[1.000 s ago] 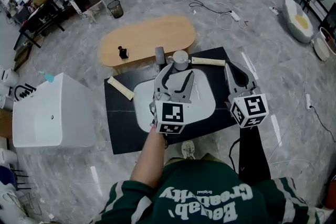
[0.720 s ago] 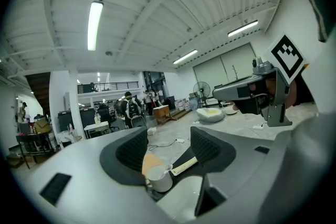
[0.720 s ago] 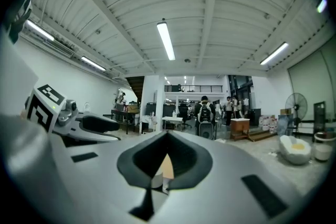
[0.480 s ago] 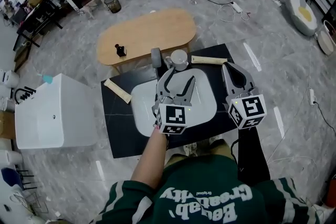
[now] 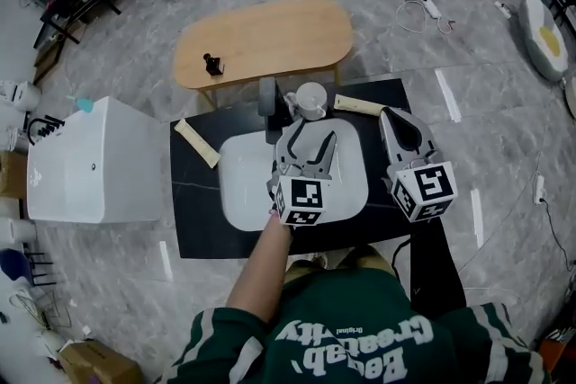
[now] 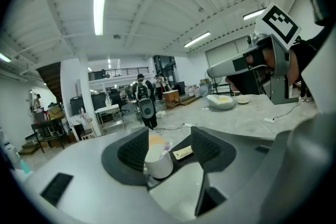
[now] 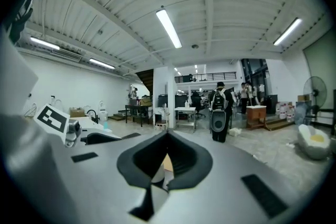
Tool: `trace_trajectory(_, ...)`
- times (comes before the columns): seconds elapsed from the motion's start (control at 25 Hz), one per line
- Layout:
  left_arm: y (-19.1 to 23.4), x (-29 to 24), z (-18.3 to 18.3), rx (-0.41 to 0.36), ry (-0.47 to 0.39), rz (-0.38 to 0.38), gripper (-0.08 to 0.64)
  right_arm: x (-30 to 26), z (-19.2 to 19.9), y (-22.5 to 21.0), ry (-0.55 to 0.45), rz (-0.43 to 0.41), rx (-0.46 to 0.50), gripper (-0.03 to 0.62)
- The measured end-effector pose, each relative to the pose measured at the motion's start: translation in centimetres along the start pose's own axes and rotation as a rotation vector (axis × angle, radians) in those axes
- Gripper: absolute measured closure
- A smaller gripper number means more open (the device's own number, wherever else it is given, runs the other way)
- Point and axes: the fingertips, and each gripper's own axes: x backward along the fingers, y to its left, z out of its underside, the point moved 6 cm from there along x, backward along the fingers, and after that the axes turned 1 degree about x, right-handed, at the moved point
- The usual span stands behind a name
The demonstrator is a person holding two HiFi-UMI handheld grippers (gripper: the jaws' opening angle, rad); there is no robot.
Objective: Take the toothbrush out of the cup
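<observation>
Two grippers are raised side by side. The left gripper (image 5: 310,133) is lined up on the white cup (image 6: 158,163) just ahead of it, probably to reach the toothbrush (image 6: 165,147) standing inside. Its jaws have just been opening and stand wide apart, touching nothing, while the right gripper (image 5: 393,117) beside it is pressed together and empty.

Bright, even overhead light from ceiling tubes (image 6: 100,9), with slight glare at them. Shadows on floor (image 5: 450,40) soft. Strong fisheye curvature; black vignette in gripper-view corners. Right gripper (image 7: 167,136) near lens, out of focus.
</observation>
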Motion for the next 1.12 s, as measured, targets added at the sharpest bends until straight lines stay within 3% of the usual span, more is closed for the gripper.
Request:
trace_trajectory(0.4,-0.3,-5.7,4.9,0.029,0.108,-0.121,0.336,-4.2,4.1,-3.9,0.077,-0.093,-0.015,0.589)
trace_trajectory(0.84,0.5,-10.2,7.6,0.077,0.137,-0.168,0.388,-7.4,8.0,-7.0,0.142,-0.146,-0.028,0.589)
trace_trajectory(0.92,0.6,-10.5,8.0,0.089,0.142,-0.187,0.413,-7.6,8.5,-7.2,0.149,-0.155,-0.03,0.589)
trace_trajectory(0.96,0.8,-10.4,8.0,0.104,0.138,-0.204,0.495,-7.7,8.6,-7.2,0.152,-0.159,-0.031,0.589)
trace_trajectory(1.0,1.0,-10.3,8.0,0.124,0.128,-0.217,0.533,-7.7,8.7,-7.3,0.155,-0.164,-0.032,0.589)
trace_trajectory(1.12,1.3,-10.2,7.8,0.179,0.098,-0.222,0.537,-7.8,9.0,-7.5,0.159,-0.177,-0.034,0.589)
